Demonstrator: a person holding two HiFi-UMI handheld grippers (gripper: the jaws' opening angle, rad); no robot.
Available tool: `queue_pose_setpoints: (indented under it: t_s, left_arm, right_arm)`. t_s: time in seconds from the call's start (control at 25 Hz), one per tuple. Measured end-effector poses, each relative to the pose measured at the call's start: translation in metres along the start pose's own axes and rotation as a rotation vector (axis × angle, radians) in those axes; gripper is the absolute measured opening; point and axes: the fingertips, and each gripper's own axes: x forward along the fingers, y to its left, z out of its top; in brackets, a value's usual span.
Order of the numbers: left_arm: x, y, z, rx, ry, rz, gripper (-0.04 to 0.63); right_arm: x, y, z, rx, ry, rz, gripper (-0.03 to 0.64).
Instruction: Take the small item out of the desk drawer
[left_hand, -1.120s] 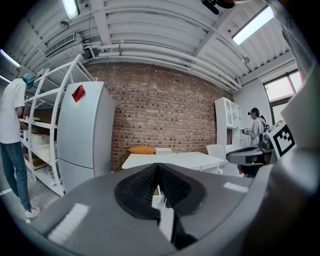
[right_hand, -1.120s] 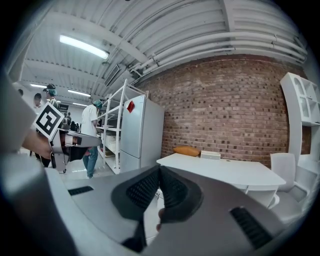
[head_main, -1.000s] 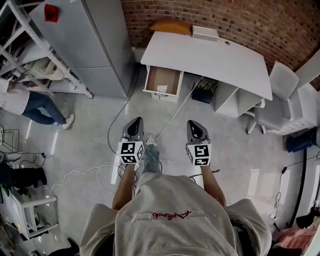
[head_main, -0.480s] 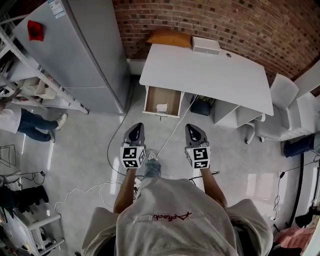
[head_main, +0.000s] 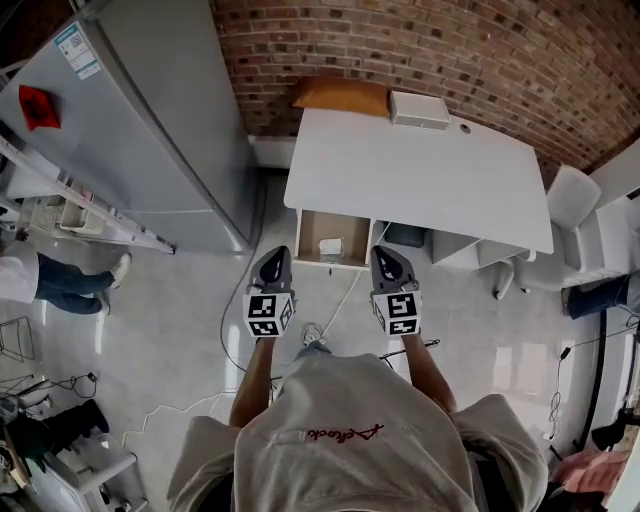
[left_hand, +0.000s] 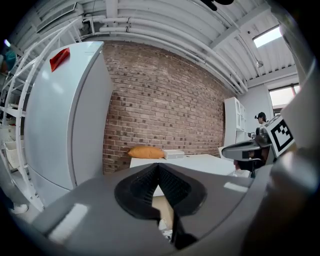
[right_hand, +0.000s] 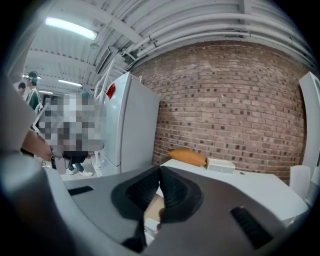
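Note:
A white desk (head_main: 430, 175) stands against the brick wall, its wooden drawer (head_main: 312, 232) pulled open toward me. A small white item (head_main: 331, 247) lies near the drawer's front. My left gripper (head_main: 271, 257) hovers just before the drawer's left front corner, shut and empty. My right gripper (head_main: 389, 255) is level with it at the drawer's right side, also shut with nothing held. In the left gripper view the jaws (left_hand: 159, 168) meet, and the drawer (left_hand: 164, 207) shows below them. The right gripper view shows its jaws (right_hand: 160, 170) together above the drawer (right_hand: 152, 206).
A tall grey fridge (head_main: 150, 130) stands left of the desk. An orange cushion (head_main: 340, 94) and a white box (head_main: 418, 108) lie at the desk's back. A white chair (head_main: 572, 200) is on the right; cables (head_main: 340, 295) run over the floor. A person (head_main: 45, 280) stands far left.
The view has advanced toward the desk: the drawer, once well ahead of both grippers, now lies right between their tips. Both grippers stayed shut.

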Motion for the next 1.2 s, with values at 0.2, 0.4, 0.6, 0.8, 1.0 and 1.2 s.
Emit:
queue_pose_setpoints:
  t_s: [0.2, 0.4, 0.6, 0.8, 1.0, 1.2]
  left_arm:
    - [0.035, 0.031, 0.008, 0.000, 0.013, -0.020, 0.006]
    - [0.060, 0.052, 0.006, 0.000, 0.030, -0.033, 0.006]
    - [0.078, 0.064, 0.000, 0.001, 0.062, -0.039, 0.006]
    - [0.079, 0.060, -0.011, -0.004, 0.093, -0.012, 0.006]
    - [0.079, 0.056, -0.033, -0.018, 0.147, 0.040, 0.006]
    - [0.083, 0.046, -0.051, -0.040, 0.191, 0.101, 0.006]
  right_arm:
    - [0.046, -0.007, 0.010, 0.009, 0.009, -0.016, 0.012]
    - [0.078, -0.012, 0.010, 0.041, 0.019, -0.040, 0.012]
    - [0.095, -0.013, 0.006, 0.054, 0.035, -0.038, 0.012]
    - [0.099, -0.022, -0.010, 0.065, 0.068, -0.010, 0.012]
    - [0.109, -0.031, -0.033, 0.075, 0.103, 0.058, 0.012]
    - [0.129, -0.038, -0.060, 0.087, 0.145, 0.138, 0.012]
